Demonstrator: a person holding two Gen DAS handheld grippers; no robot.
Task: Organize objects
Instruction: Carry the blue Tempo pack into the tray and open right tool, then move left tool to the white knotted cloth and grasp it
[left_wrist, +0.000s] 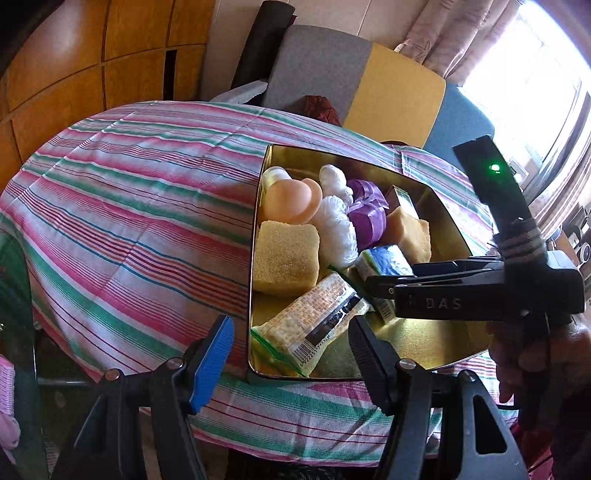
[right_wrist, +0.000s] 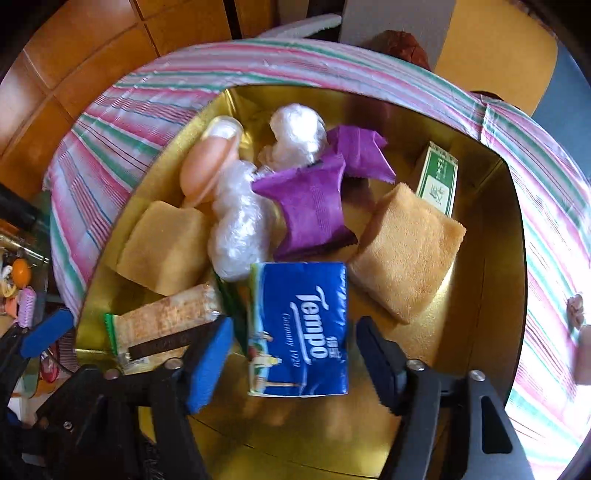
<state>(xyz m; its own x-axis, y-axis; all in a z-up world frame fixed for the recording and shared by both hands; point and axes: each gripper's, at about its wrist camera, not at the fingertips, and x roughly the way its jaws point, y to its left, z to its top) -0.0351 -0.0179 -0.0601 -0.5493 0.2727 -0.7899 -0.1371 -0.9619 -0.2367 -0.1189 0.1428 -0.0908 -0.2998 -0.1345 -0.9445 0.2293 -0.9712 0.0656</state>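
I am judging the sorting nearly done: the Tempo tissue pack (right_wrist: 299, 328) is lying inside the gold tin (right_wrist: 480, 258) with everything else. My right claw (right_wrist: 291, 354) and left claw (left_wrist: 291, 354) are both gaping, empty.

Desk (left_wrist: 122, 206) surface is fully covered by a striped cloth (left_wrist: 147, 173) in pink, green and white, draped over the edges. One gold tin tray (left_wrist: 424, 332) rests directly on the cloth, toward the desk's right side, near the front edge.
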